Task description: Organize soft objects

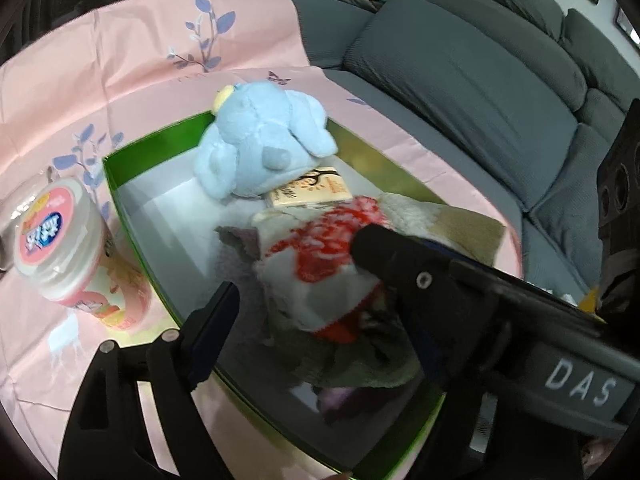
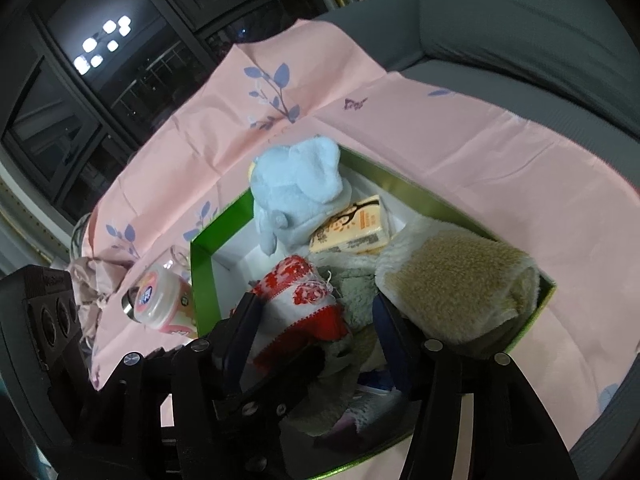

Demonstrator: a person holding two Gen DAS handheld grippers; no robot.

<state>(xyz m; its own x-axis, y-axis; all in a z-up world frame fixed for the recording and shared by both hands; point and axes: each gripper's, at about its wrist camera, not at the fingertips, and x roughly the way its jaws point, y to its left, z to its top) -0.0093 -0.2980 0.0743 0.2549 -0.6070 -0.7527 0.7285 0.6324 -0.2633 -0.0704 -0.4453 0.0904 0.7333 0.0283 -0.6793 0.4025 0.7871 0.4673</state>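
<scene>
Now I have both tongs over the green box. My left gripper stands wide open around the red-and-white cloth, its pads not pressing. My right gripper is half open, the same cloth between the jaws, loose I think. The blue plush toy sits at 12 o'clock, the beige towel at 3. A risk: lifting out, a finger snags the grey fleece and drags it.

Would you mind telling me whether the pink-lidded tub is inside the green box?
No, the pink-lidded tub lies on the pink cloth outside the green box's left wall.
</scene>
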